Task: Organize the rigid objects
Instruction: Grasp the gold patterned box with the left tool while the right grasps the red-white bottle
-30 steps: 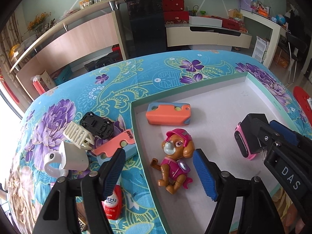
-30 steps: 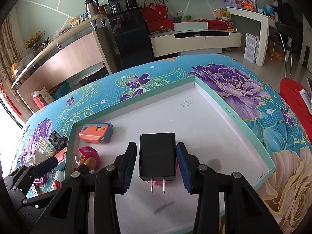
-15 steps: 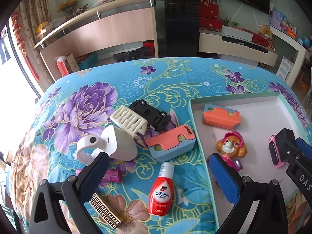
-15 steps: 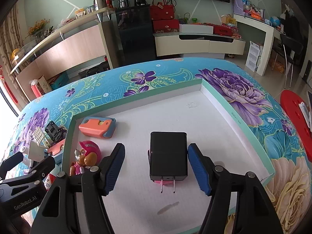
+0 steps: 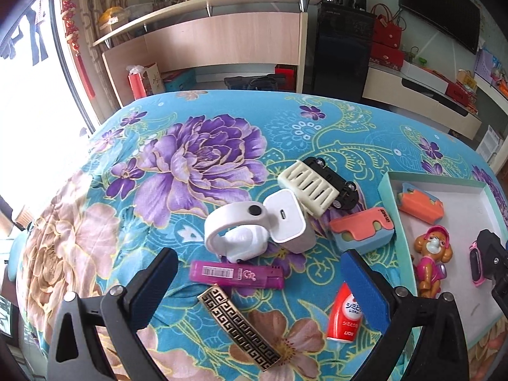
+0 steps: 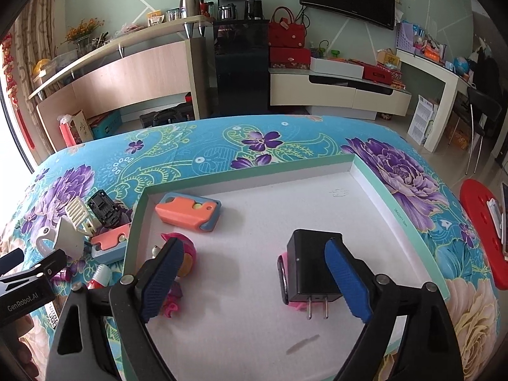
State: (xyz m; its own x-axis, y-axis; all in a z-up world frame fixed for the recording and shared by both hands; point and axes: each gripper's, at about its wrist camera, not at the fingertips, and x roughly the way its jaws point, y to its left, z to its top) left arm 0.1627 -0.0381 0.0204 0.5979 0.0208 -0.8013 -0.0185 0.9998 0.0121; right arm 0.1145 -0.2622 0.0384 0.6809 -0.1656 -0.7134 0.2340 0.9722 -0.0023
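My left gripper (image 5: 257, 260) stands wide open over loose items on the flowered cloth, nothing pressed between its pads. Between and below its fingers lie a purple lighter (image 5: 236, 274), a gold-patterned bar (image 5: 238, 327) and a red bottle (image 5: 344, 317). Beyond them sit a white charger (image 5: 287, 222) and an orange-blue case (image 5: 362, 230). My right gripper (image 6: 254, 247) is opening over the white tray (image 6: 374, 190). The black charger (image 6: 312, 263) lies free in the tray beside its right finger, resting on a pink watch (image 6: 283, 262). A puppy toy (image 6: 185, 254) is partly hidden behind the left finger.
A cream slatted piece (image 5: 308, 190) and a black toy car (image 5: 336, 181) lie behind the white charger. A second orange case (image 6: 187, 211) sits in the tray's far left corner. The table drops off at the left; shelves and cabinets stand beyond.
My left gripper swung left from the tray to the loose items on the cloth and widened. My right gripper let go of the black charger, which now lies in the tray.
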